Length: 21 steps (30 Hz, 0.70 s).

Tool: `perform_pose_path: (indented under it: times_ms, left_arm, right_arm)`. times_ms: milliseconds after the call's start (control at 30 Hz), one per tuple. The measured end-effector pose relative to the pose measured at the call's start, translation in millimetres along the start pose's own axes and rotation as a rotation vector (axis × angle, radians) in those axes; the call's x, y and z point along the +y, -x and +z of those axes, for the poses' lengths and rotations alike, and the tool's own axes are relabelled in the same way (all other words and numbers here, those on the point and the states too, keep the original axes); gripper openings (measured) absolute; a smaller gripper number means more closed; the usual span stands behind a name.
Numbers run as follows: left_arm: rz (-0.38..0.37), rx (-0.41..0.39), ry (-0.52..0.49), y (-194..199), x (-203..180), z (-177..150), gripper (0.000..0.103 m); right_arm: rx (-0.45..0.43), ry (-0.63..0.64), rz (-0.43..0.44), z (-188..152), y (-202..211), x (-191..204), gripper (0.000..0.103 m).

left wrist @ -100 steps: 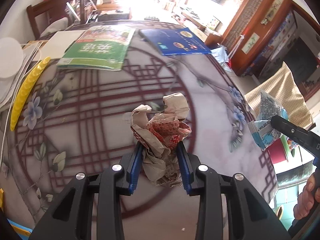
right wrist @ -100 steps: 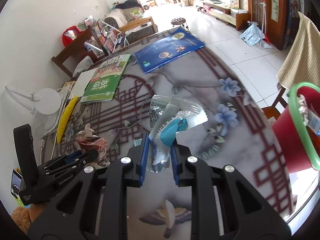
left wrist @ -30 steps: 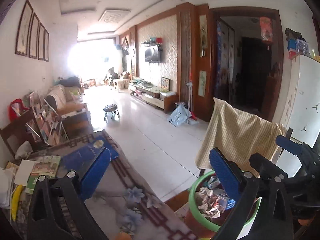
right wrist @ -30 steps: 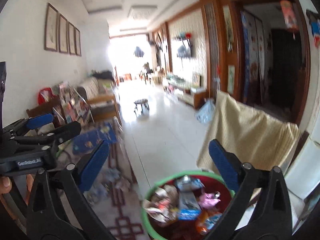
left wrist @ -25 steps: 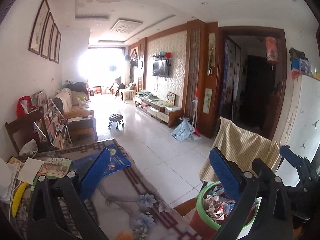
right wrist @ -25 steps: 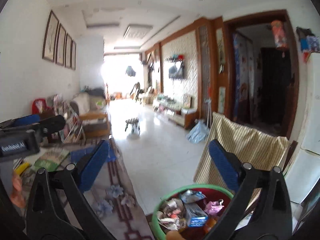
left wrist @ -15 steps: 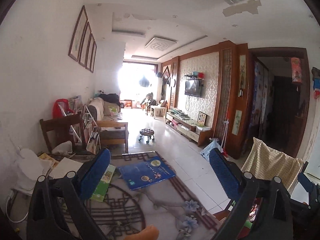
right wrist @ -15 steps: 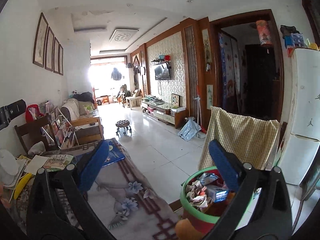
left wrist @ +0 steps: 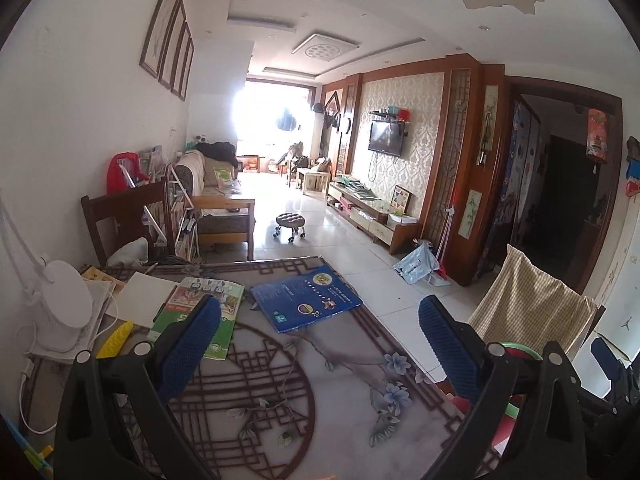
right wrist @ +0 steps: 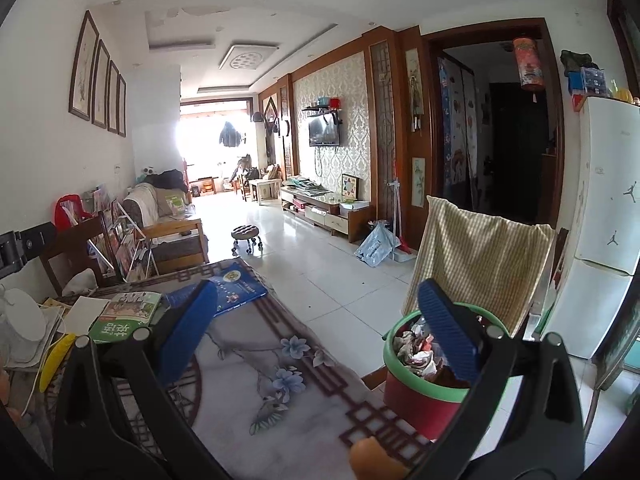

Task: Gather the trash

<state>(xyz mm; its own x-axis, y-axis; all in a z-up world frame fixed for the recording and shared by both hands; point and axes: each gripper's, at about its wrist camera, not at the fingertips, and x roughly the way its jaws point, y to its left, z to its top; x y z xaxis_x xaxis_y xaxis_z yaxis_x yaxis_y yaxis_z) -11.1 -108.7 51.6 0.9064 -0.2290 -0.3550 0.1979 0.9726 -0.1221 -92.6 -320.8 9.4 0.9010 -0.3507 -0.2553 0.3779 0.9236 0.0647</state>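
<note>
The left gripper [left wrist: 318, 344] and right gripper [right wrist: 320, 328] both gape wide with nothing between their fingers. One red bin [right wrist: 416, 394] with a green rim stands off the table's [right wrist: 276, 412] right edge, full of crumpled trash [right wrist: 416, 350], partly hidden by a blue finger. Two books, one green [left wrist: 200, 320] and one blue [left wrist: 306, 302], lie at the far edge.

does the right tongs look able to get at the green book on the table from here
Probably yes. The right tongs are open and empty, and the green book lies flat on the table with nothing on top; only bare tabletop lies between.
</note>
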Motion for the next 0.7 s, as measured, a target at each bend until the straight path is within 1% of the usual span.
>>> perform_pose_path:
  times_ms: [300,567,700]
  left_arm:
    - [-0.029,0.013,-0.002,3,2,-4,0.095]
    - [-0.021,0.03,-0.006,-1,0,-6,0.095]
    - [-0.016,0.046,0.017,-5,0,-9,0.095]
  right_arm:
    - [0.011,0.006,-0.003,-3,4,3,0.098]
    - [0.042,0.014,0.025,-8,-7,2,0.098]
    - [0.066,0.015,0.045,-11,-17,2,0.098]
